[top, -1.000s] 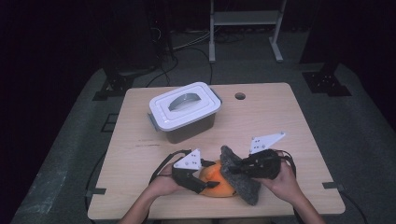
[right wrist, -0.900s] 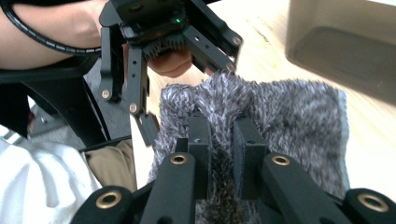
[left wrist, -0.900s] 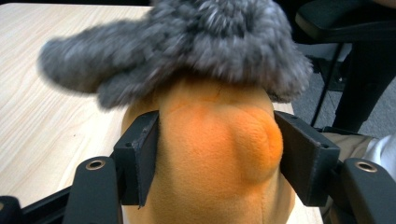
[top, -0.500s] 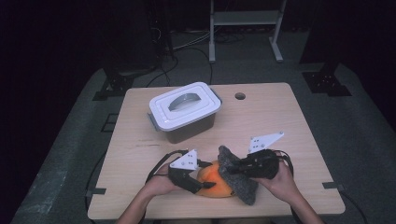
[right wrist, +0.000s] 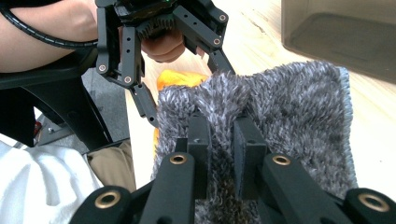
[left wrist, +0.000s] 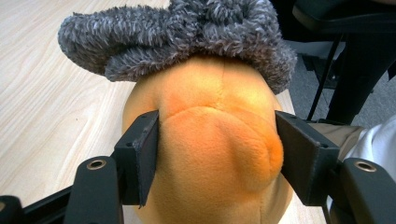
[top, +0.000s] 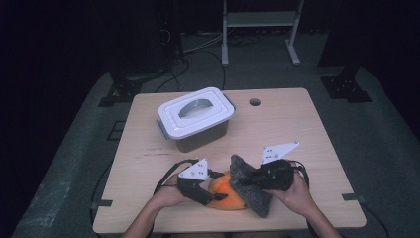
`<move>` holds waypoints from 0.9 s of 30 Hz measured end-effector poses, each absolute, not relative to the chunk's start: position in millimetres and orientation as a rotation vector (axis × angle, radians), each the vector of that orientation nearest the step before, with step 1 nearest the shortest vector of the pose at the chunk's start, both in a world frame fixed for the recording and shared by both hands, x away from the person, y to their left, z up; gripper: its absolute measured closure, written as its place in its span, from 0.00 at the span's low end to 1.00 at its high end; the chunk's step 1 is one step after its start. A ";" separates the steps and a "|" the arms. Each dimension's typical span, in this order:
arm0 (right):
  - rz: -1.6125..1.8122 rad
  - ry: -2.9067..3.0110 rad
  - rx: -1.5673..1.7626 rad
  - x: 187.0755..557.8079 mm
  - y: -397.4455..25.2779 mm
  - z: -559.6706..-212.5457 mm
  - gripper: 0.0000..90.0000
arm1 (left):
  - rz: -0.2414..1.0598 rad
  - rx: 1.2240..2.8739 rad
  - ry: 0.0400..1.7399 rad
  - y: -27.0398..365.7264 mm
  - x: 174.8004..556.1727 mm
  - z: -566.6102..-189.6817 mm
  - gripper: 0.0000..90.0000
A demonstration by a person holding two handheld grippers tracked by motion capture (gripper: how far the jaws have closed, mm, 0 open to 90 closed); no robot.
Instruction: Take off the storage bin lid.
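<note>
A: What's in the high view?

B: An orange plush toy [top: 227,192] lies at the near edge of the desk [top: 317,129], between the left tongs [top: 207,194] and the right tongs [top: 250,179]. A grey fuzzy cloth [top: 250,191] drapes over its right side. A lidded plastic box [top: 195,118] stands farther back, well apart.

A: And the left gripper view?

B: The left tongs [left wrist: 217,154] clamp the orange plush toy [left wrist: 217,158], one jaw pressing each flank. The grey fuzzy cloth [left wrist: 187,35] caps its far end, spilling onto the desk [left wrist: 42,116].

A: The right gripper view?

B: The right tongs [right wrist: 220,144] pinch a raised fold of the grey fuzzy cloth [right wrist: 289,107], jaws nearly together. Beyond it, a bit of the orange plush toy [right wrist: 180,79] peeks out beneath the left tongs [right wrist: 182,77].
</note>
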State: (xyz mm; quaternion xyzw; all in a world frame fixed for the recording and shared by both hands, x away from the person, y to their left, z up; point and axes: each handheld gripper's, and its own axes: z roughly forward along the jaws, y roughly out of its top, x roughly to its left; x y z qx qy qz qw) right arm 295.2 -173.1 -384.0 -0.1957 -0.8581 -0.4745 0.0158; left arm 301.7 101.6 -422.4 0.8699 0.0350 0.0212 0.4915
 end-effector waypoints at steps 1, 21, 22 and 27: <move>-1.477 -2.653 -0.606 295.1 -174.3 -386.4 0.88 | 0.055 2.116 0.073 103.1 301.4 -422.9 0.40; -1.475 -2.617 -0.660 291.6 -183.5 -401.4 0.87 | 0.031 2.140 0.116 106.1 306.4 -412.9 0.26; -1.480 -2.615 -0.653 290.9 -181.9 -401.4 0.87 | 0.042 2.145 0.124 104.2 306.0 -412.2 0.26; -1.486 -2.614 -0.646 290.6 -177.6 -400.6 0.87 | 0.065 2.167 0.117 108.3 304.6 -414.4 0.39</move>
